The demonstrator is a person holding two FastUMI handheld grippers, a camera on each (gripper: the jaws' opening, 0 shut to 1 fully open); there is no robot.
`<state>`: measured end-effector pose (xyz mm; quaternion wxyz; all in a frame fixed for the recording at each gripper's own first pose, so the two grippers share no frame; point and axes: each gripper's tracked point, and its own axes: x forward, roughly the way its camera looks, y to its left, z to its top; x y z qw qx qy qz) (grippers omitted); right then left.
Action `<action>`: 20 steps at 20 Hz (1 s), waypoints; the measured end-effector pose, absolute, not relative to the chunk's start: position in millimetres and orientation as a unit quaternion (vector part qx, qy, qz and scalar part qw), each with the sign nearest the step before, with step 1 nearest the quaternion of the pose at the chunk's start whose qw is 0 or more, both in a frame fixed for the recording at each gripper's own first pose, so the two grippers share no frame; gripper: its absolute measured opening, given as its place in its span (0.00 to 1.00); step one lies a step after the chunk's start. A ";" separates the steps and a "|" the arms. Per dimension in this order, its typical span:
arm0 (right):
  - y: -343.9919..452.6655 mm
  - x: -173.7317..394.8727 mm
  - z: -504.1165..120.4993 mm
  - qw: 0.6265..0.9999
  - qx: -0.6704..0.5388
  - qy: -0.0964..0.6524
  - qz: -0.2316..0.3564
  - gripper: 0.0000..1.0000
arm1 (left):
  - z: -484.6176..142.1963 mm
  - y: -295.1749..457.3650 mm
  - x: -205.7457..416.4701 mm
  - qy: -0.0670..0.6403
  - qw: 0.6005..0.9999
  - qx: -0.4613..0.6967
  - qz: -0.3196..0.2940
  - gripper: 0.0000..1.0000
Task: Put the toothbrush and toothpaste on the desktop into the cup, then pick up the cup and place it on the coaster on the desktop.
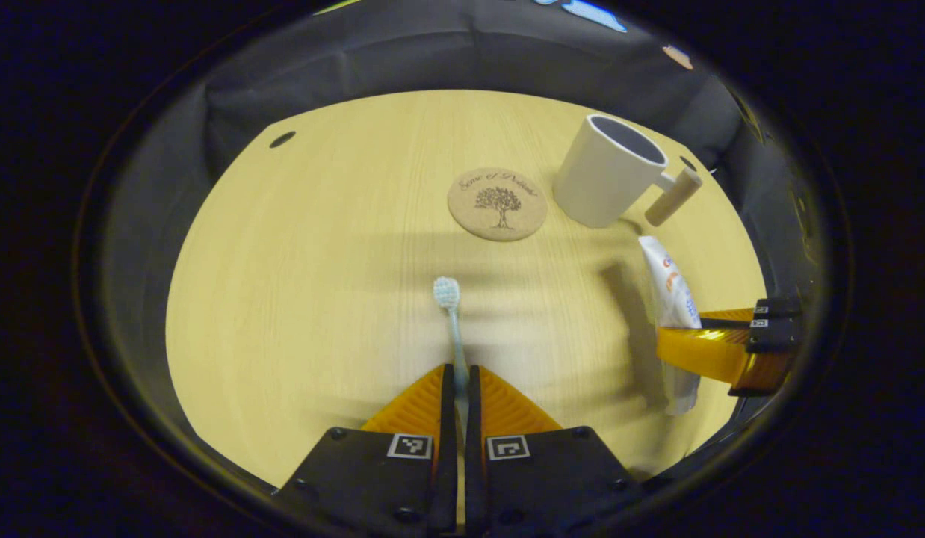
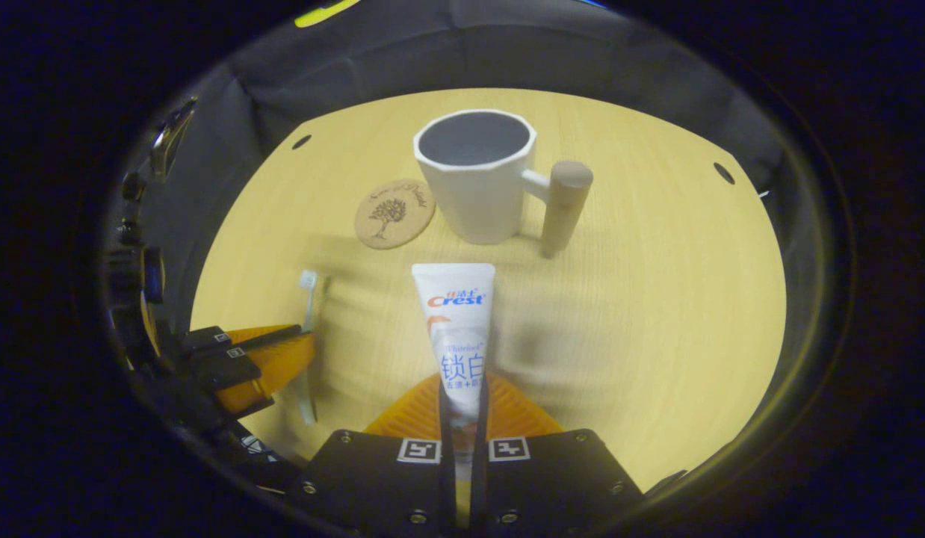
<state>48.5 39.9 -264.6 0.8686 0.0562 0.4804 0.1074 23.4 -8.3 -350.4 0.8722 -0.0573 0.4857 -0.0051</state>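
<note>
Cup [image 2: 477, 179] stands empty; left gripper [image 1: 458, 381] clamps toothbrush [image 1: 452, 321], right gripper [image 2: 462, 396] clamps toothpaste [image 2: 456, 321].

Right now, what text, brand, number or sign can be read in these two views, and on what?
Coaster: cursive line above a tree drawing, too blurred to read.
Toothpaste tube: product label print, not transcribed.
Left claw, right claw: square code markers, no words.
Cup, toothbrush: none.
</note>
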 end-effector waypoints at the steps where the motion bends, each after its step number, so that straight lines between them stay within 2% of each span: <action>1: 38.2 44.2 -248.9 0.874 0.057 0.470 0.111 0.09 | -342.2 -5.8 25.6 0.473 0.879 -0.053 -0.005 0.13; 6: 37.9 62.4 -188.8 0.903 0.095 0.401 0.124 0.09 | -301.6 -5.0 40.3 0.417 0.908 -0.040 -0.014 0.13; 14: 27.9 107.9 -137.3 0.936 0.124 0.309 0.112 0.08 | -248.2 -8.5 69.7 0.355 0.934 -0.032 -0.013 0.12; 20: 23.3 143.2 -107.9 0.947 0.144 0.265 0.107 0.09 | -237.0 -8.6 79.8 0.344 0.939 -0.021 -0.018 0.12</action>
